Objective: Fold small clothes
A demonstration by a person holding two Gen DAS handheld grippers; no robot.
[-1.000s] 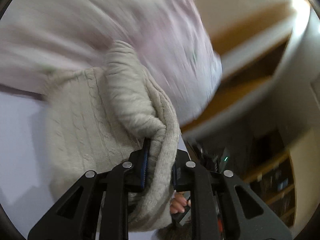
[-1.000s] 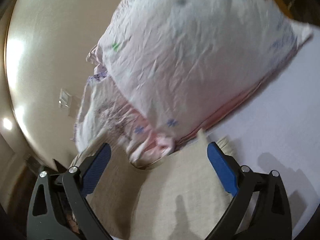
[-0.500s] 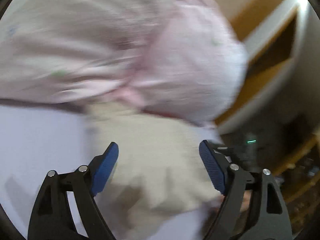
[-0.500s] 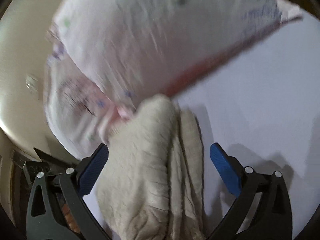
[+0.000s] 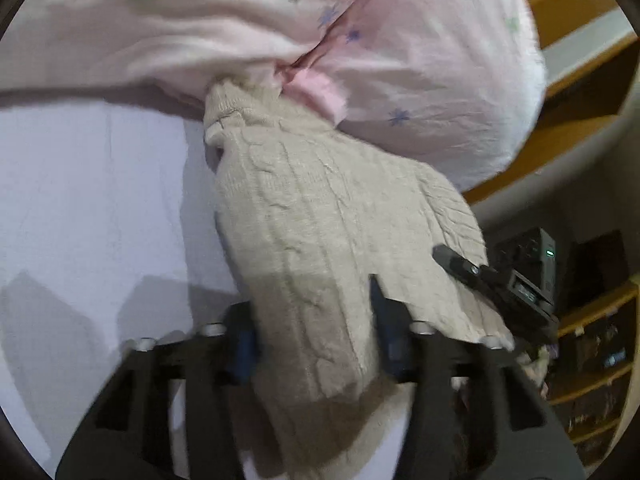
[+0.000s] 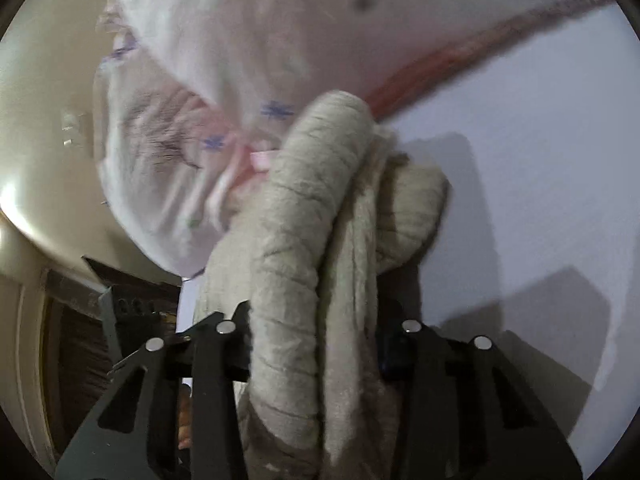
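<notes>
Between both grippers' jaws, unlabelled sweater point(image 5: 320, 232)

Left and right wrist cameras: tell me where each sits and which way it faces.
Left wrist: on the left gripper, looking along its fingers at the cream sweater and pink pillow.
Right wrist: on the right gripper, looking along its fingers at the bunched sweater on the white sheet.
Shared: sweater, pillow and sheet.

Cable-knit sweater point(image 5: 320, 216) — rough, matt wool
</notes>
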